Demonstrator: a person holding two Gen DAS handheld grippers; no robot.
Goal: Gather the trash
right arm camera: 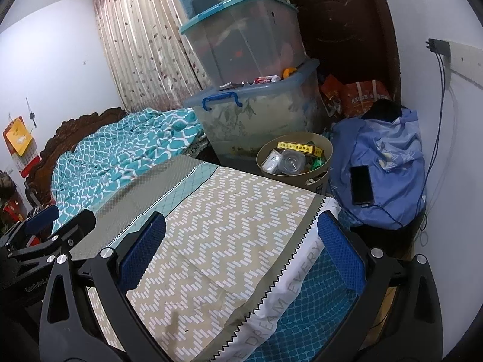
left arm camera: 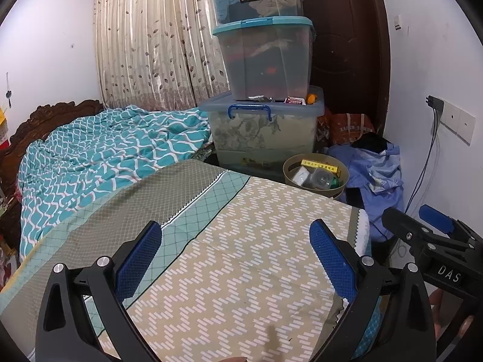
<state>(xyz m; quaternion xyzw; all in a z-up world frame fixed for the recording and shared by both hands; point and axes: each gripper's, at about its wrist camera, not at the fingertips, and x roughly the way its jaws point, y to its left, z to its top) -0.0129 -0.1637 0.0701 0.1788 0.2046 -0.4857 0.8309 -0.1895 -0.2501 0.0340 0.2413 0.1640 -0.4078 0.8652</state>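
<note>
A round tan waste bin (left arm camera: 315, 175) (right arm camera: 294, 158) stands on the floor past the bed's far corner. Inside it lie a yellow box, a clear plastic cup and wrappers. My left gripper (left arm camera: 235, 241) hangs open over the patterned bedsheet (left arm camera: 241, 256) with nothing between its blue pads. My right gripper (right arm camera: 241, 235) is open too, above the bed's corner and empty. In the left wrist view the right gripper (left arm camera: 422, 226) shows at the right edge; in the right wrist view the left gripper (right arm camera: 57, 220) shows at the left edge.
Three stacked plastic storage boxes (left arm camera: 265, 90) (right arm camera: 250, 75) stand behind the bin. A blue cloth bundle (right arm camera: 383, 163) with a black phone (right arm camera: 360, 184) and its cable lies right of the bin. A teal quilt (left arm camera: 105, 150) covers the bed's far left. A dark door (left arm camera: 347, 45) is behind.
</note>
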